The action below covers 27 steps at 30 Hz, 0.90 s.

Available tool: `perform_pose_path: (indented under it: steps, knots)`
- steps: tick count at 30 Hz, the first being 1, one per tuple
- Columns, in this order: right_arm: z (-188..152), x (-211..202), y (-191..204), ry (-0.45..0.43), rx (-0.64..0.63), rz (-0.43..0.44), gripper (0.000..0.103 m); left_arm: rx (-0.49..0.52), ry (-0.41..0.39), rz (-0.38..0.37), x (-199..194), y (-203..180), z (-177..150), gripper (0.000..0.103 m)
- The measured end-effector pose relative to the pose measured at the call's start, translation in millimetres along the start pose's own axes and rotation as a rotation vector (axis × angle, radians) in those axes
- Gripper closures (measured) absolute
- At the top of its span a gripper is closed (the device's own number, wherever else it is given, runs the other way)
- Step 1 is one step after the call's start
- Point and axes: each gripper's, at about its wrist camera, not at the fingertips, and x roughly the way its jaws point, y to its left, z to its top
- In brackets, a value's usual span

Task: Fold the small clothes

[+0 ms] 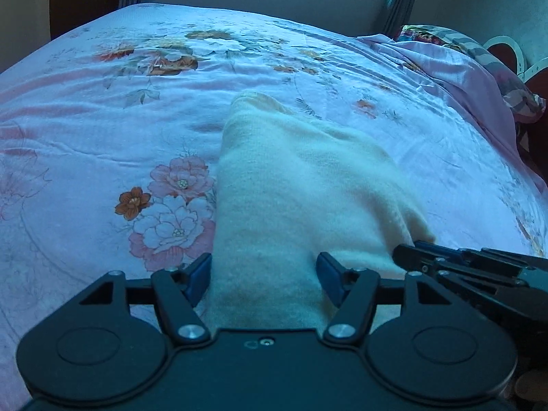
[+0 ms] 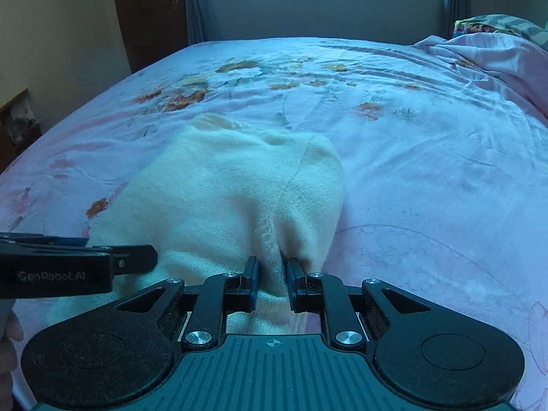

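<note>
Left hand-held gripper (image 2: 147,257) reads "GenRobot.AI" beside the cream garment (image 2: 226,191).

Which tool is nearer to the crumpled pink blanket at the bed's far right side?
Right. The right tool grips the cream garment on the side nearer the pink blanket; the left tool holds the garment's other side, farther away.

Garment (image 1: 301,185): plain cream knit, no print; it runs forward from between the fingers in both views. Finger pads (image 1: 199,279): blue, set on black linkages. Left gripper (image 1: 263,274) and right gripper (image 2: 272,279): black bodies with silver screw heads; white lettering shows on the left one's side. Bedsheet (image 1: 85,137): pale pink, printed with pink, white and orange flowers left of the left fingers; orange-brown blooms farther ahead. Crumpled cloth (image 2: 496,54) far right: plain pink.
</note>
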Motion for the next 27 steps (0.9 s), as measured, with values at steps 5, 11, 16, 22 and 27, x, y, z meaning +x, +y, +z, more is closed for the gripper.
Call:
perform_pose_path:
  steps: [5,11,16,22,27]
  knots:
    - [-18.0,-28.8,5.9,0.016,0.017,0.040,0.088,0.050,-0.016,0.025,-21.5,-12.9,-7.4,0.035]
    - [-34.7,-58.8,3.8,0.010,0.072,0.060,0.087,0.053,-0.034,0.042,-53.8,-24.3,-14.9,0.027]
    - [-35.6,-110.6,0.4,-0.086,0.114,0.097,0.072,0.094,-0.099,0.073,-92.9,-44.3,-15.8,0.008]
    - [-47.6,-157.6,-1.1,-0.168,0.151,0.107,0.047,0.157,-0.115,0.101,-130.0,-70.3,-30.8,0.002]
    - [-66.1,-195.0,-1.4,-0.184,0.172,0.135,0.042,0.158,-0.151,0.145,-167.5,-75.4,-55.1,0.002]
